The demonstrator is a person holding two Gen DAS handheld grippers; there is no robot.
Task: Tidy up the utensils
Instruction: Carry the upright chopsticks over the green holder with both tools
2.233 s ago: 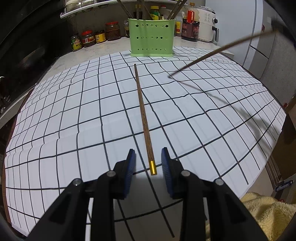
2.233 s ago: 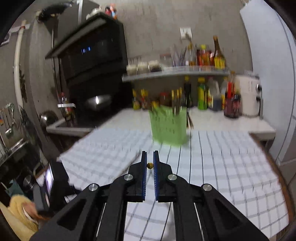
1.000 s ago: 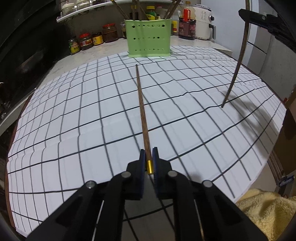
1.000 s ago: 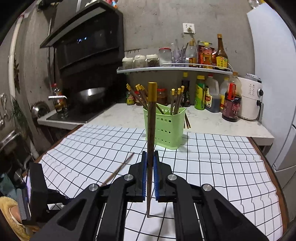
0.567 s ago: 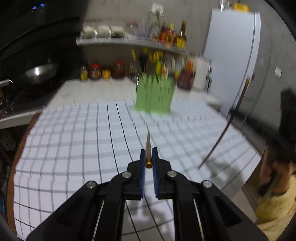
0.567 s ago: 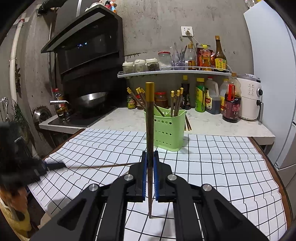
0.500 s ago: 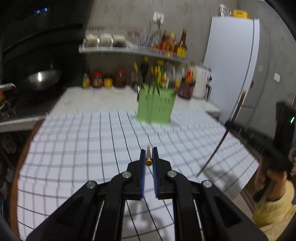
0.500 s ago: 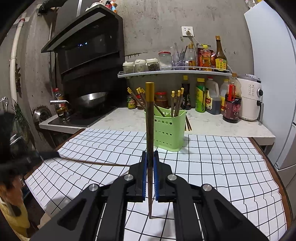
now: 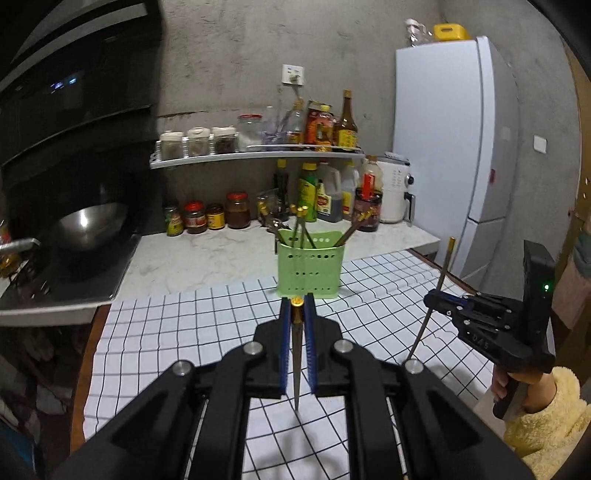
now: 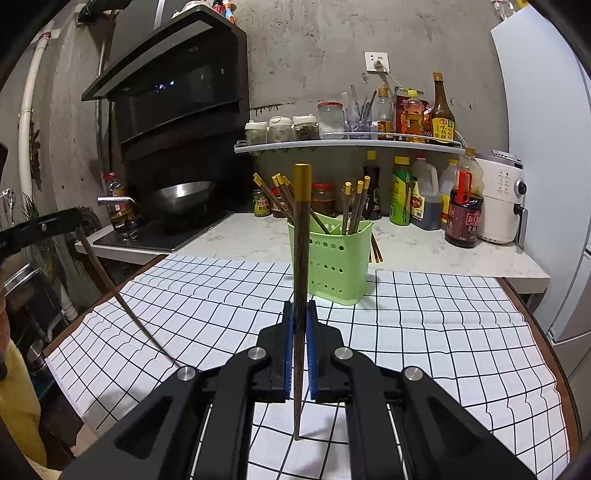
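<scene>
several chopsticks already stand in the far green holder [image 10: 334,264]. left gripper [image 9: 296,314] and right gripper [image 10: 300,321] each clamp one chopstick, neither yet dropped in.

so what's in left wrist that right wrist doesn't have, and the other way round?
Left wrist only: the person's hand in a yellow sleeve gripping the right tongs' handle, and the yellow box on top of the fridge.
Right wrist only: the loose chopsticks lying on the counter behind the green holder, and the white pipe on the wall.
Both: green holder with gold-capped chopsticks, checked cloth, wok, shelf of bottles, and each tongs shut on one chopstick: left tongs, right tongs.
</scene>
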